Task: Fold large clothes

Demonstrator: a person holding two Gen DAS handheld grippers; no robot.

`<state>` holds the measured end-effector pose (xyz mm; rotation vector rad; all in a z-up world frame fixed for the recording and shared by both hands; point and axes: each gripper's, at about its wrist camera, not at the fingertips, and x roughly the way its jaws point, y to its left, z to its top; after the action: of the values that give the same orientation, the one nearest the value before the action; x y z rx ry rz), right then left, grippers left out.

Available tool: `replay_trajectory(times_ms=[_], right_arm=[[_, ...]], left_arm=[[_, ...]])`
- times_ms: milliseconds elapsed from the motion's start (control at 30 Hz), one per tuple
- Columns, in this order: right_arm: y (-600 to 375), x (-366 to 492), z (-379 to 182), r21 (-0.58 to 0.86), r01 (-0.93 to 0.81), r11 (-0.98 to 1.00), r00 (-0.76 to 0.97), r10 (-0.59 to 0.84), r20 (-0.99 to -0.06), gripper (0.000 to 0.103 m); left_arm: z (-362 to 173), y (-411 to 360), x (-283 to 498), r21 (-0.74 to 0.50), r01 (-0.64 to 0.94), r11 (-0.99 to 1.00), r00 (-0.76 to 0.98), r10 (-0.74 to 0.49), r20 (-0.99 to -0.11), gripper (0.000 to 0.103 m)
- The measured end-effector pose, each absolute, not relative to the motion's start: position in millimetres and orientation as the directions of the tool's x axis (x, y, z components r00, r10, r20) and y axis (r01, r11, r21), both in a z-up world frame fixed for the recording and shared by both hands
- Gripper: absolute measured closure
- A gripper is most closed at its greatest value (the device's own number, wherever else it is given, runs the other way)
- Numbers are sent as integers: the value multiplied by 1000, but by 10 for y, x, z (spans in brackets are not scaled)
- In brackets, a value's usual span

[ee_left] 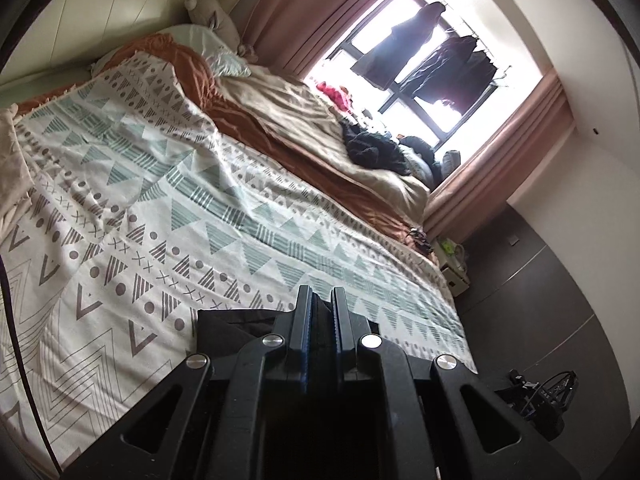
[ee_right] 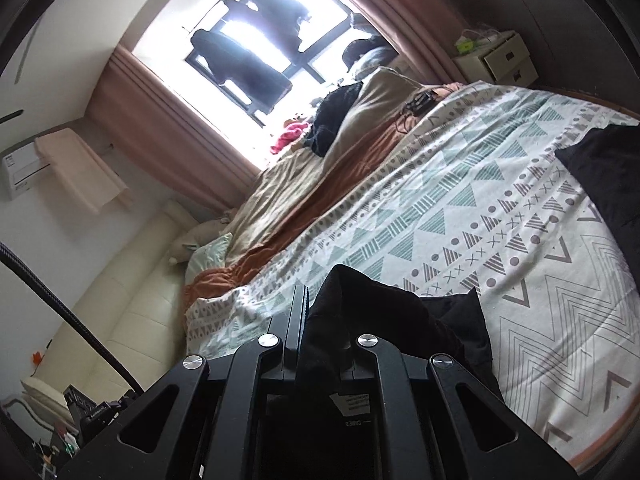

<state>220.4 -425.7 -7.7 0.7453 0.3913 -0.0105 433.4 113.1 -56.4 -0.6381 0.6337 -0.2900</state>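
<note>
A black garment is held up over the bed by both grippers. In the left wrist view my left gripper [ee_left: 322,300] is shut on a thin edge of the black garment [ee_left: 236,326], which spreads flat to the left below the fingers. In the right wrist view my right gripper [ee_right: 324,300] is shut on a bunched fold of the black garment [ee_right: 384,312], which drapes over the right finger and hides it. Another dark stretch of the black cloth [ee_right: 604,172] shows at the right edge, over the patterned bedspread [ee_right: 460,200].
The bed carries a white bedspread [ee_left: 168,184] with green and grey triangles, an orange blanket [ee_left: 256,128] and a beige quilt [ee_left: 304,116]. Dark clothes [ee_left: 376,148] lie by the window [ee_left: 404,64]. A white bedside cabinet [ee_right: 500,56] stands near the curtain. Dark floor [ee_left: 532,288] lies right of the bed.
</note>
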Motion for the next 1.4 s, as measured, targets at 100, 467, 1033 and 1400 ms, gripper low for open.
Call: replay_trajectory(times_ms=[100,467,1033,1400], right_arm=[[-4272,2492,-215,663,176,728,914,129,-386,97],[-4443,3338,-752,675,290,678,866,115,-487,95],[-4518,2959,-869,590,376,715,815,48,-577,32],[-4332,2641,-1085,434,429,793,664,49,-746,32]], left_arm=[[-806,1108,4579,-624,24,781,754,-424,-502,92],[-1501,1007,5362,-646,-75,760,671,-441,-596,90],[-1593,1164,5080,-612,-102,784,660,-407,-631,28],[-2039,1060,4452,-516,-94,852,529,-396,-750,39]])
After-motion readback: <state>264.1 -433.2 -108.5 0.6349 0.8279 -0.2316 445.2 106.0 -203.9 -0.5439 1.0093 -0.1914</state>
